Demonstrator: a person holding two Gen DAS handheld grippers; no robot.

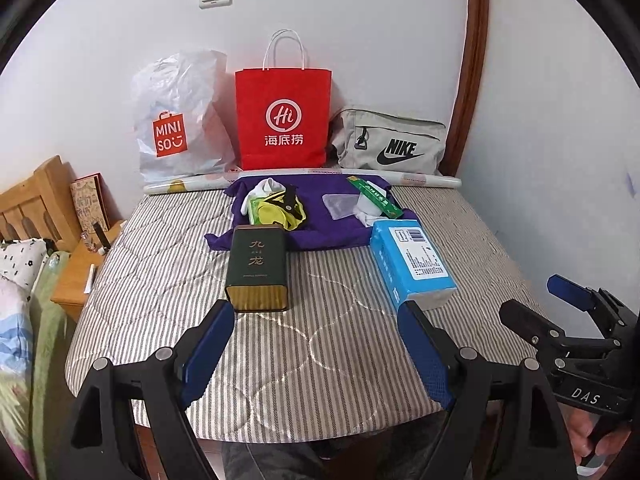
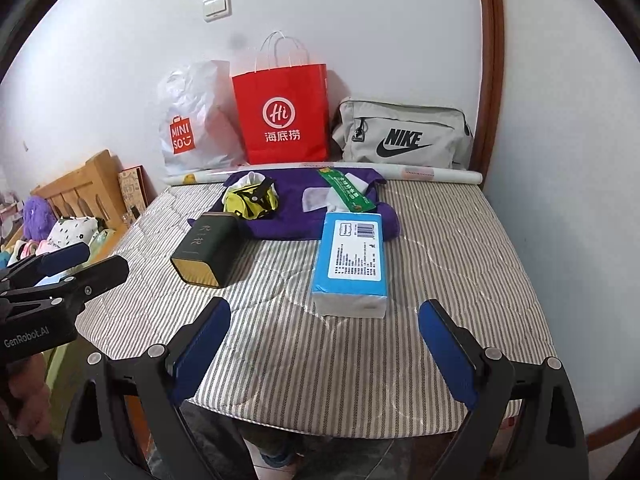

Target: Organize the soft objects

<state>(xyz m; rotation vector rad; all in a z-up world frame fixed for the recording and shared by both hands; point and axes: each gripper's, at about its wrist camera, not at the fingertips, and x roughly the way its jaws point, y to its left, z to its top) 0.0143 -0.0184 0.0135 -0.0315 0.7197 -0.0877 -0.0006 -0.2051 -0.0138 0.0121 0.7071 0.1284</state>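
A purple cloth (image 1: 320,216) (image 2: 292,208) lies at the back of the striped pad. On it are a yellow and black soft item (image 1: 280,208) (image 2: 250,200), white socks (image 1: 366,206) (image 2: 248,178), a green box (image 1: 374,196) (image 2: 348,192) and a clear pouch (image 1: 340,202). A blue tissue pack (image 1: 412,260) (image 2: 352,256) and a dark green tin (image 1: 258,272) (image 2: 206,248) lie nearer. My left gripper (image 1: 316,352) (image 2: 82,260) is open and empty over the front edge. My right gripper (image 2: 324,356) (image 1: 536,304) is open and empty beside it.
A white Miniso bag (image 1: 176,128), a red paper bag (image 1: 284,116) and a grey Nike bag (image 1: 392,144) stand against the wall, behind a paper roll (image 1: 424,180). A wooden headboard (image 1: 36,200) and nightstand (image 1: 80,276) stand at the left.
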